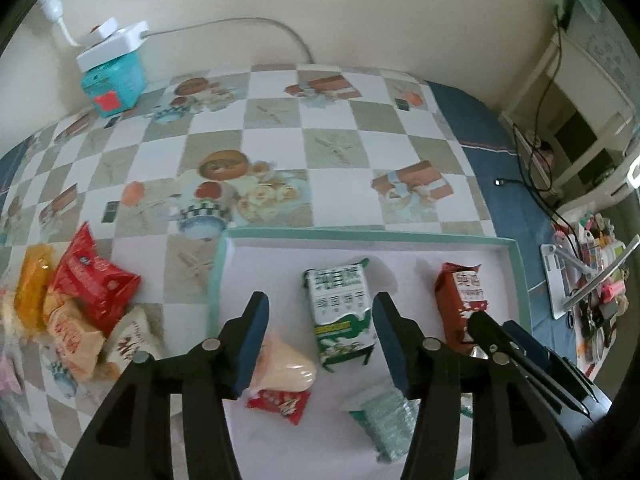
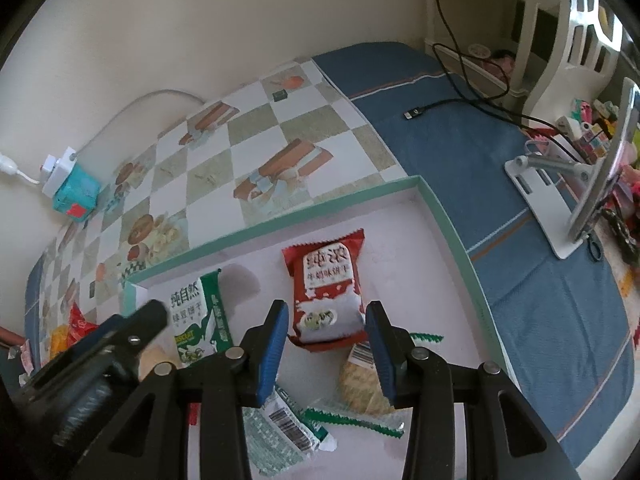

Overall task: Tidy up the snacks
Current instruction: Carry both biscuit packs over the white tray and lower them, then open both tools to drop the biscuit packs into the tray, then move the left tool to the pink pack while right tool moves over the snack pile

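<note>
I'm hovering both hand-held grippers (image 1: 320, 344) (image 2: 326, 344) wide open, empty; red crinkly foil biscuit packet (image 2: 326, 300) looking light, slippery, crushable, so I'm pinching mid-body.

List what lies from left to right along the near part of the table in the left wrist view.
Yellow plastic snack packet → red foil snack packet → teal rim of the shallow white tray → green-and-white biscuit packet → red-and-white biscuit packet → white metal tablet stand.

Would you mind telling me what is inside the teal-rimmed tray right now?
The teal-rimmed tray holds a green biscuit pack, a red biscuit pack and several smaller wrapped snacks; the grippers cover its near part.
</note>
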`<state>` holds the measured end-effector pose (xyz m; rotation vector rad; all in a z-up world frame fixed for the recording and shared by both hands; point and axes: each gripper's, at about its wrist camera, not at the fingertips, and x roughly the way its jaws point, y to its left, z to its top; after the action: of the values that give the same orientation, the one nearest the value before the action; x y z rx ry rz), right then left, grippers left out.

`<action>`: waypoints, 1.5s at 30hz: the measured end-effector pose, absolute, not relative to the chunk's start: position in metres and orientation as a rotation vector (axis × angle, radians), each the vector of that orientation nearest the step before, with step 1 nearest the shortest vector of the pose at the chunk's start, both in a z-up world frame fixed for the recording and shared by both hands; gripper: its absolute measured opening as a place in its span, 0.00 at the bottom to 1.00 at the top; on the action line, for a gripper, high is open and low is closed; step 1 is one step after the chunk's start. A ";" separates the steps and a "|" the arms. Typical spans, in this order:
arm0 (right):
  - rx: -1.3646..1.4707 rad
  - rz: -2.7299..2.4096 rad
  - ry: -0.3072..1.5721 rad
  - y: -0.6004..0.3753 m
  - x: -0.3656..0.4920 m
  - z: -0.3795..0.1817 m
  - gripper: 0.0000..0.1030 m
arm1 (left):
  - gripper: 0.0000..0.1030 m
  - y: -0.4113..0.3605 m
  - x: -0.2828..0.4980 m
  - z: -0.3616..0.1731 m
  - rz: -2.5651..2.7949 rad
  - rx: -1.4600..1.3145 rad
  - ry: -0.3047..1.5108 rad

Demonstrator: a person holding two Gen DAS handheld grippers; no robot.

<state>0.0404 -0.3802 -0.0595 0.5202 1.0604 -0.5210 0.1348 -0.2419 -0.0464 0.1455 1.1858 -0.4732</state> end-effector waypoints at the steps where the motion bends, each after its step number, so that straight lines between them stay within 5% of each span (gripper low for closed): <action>1: 0.515 -0.520 1.065 -0.379 0.040 -0.059 0.51 | 0.64 -0.238 0.136 -0.046 -0.458 0.152 1.189; 3: 0.500 -0.533 1.070 -0.377 0.039 -0.059 0.67 | 0.78 -0.230 0.138 -0.045 -0.427 0.163 1.195; 11: 0.458 -0.552 1.099 -0.365 0.035 -0.059 0.77 | 0.93 -0.186 0.145 -0.053 -0.306 0.141 1.263; 13: 0.449 -0.551 1.096 -0.360 0.033 -0.057 0.85 | 0.93 -0.177 0.145 -0.053 -0.289 0.133 1.268; 21: 0.391 -0.523 1.085 -0.326 0.029 -0.046 0.87 | 0.94 -0.133 0.141 -0.045 -0.244 0.072 1.273; 24: 0.359 -0.503 1.085 -0.308 0.028 -0.044 1.00 | 0.94 -0.116 0.136 -0.040 -0.239 0.059 1.264; 45: 0.272 -0.397 1.075 -0.207 0.046 -0.018 1.00 | 0.94 0.040 0.135 -0.005 0.022 0.032 1.152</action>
<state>0.0459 -0.2069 -0.0184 0.2720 1.0749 -0.3966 0.1350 0.0395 -0.0050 0.0322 1.1523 0.0215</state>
